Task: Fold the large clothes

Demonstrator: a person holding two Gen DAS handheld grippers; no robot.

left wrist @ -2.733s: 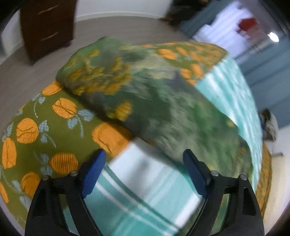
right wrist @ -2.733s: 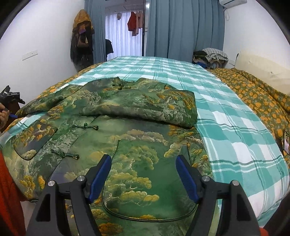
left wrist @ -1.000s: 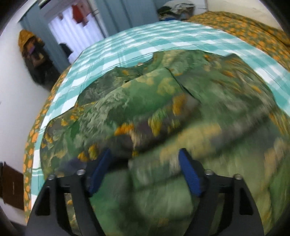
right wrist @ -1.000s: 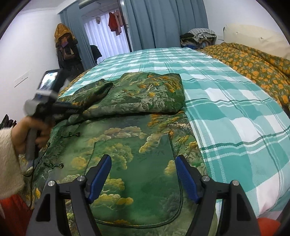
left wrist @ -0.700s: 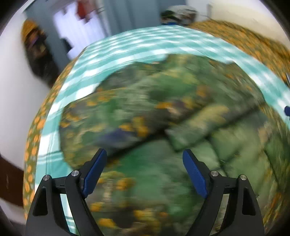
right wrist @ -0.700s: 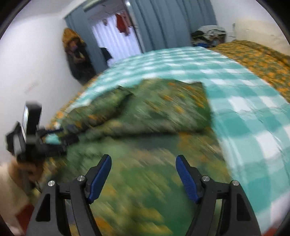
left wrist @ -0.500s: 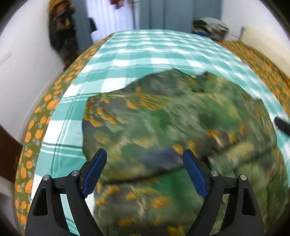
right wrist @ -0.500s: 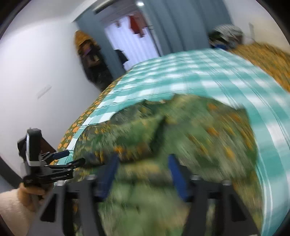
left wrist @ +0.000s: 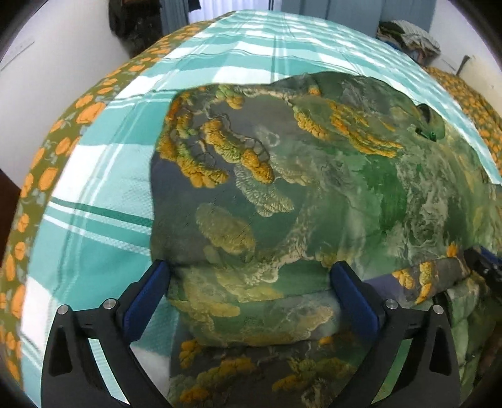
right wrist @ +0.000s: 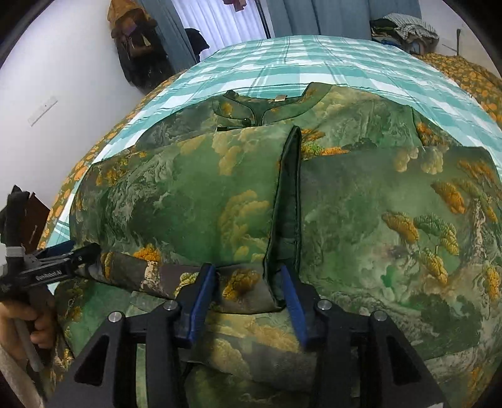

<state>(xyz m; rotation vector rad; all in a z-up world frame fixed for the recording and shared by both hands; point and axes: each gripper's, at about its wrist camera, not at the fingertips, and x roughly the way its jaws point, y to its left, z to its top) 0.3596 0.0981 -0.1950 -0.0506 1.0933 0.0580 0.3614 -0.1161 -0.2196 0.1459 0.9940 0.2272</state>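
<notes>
A green brocade jacket (right wrist: 360,204) with golden trees lies on the bed, collar (right wrist: 263,108) at the far end, sleeves folded over the chest. My right gripper (right wrist: 248,298) is low over it. Its jaws are closing, and the cuff (right wrist: 244,282) of the left sleeve fills the gap between the blue pads (right wrist: 202,298). My left gripper (left wrist: 251,292) hovers over the jacket's (left wrist: 313,188) left edge. Its jaws are opening wide, with folded cloth lying between them untouched. The right wrist view shows a hand (right wrist: 28,320) holding the left gripper (right wrist: 81,249) at the sleeve's other end.
The bed has a teal plaid sheet (left wrist: 103,188) and an orange-flowered quilt (left wrist: 40,175) along its left side and far right (right wrist: 470,72). Dark coats (right wrist: 135,40) hang by grey-blue curtains (right wrist: 307,15). A clothes pile (right wrist: 404,31) sits at the back right.
Both grippers swept forward from the jacket's lower hem to the folded sleeves. The right jaws narrowed around the cuff, while the left gripper rolled upright and its jaws widened.
</notes>
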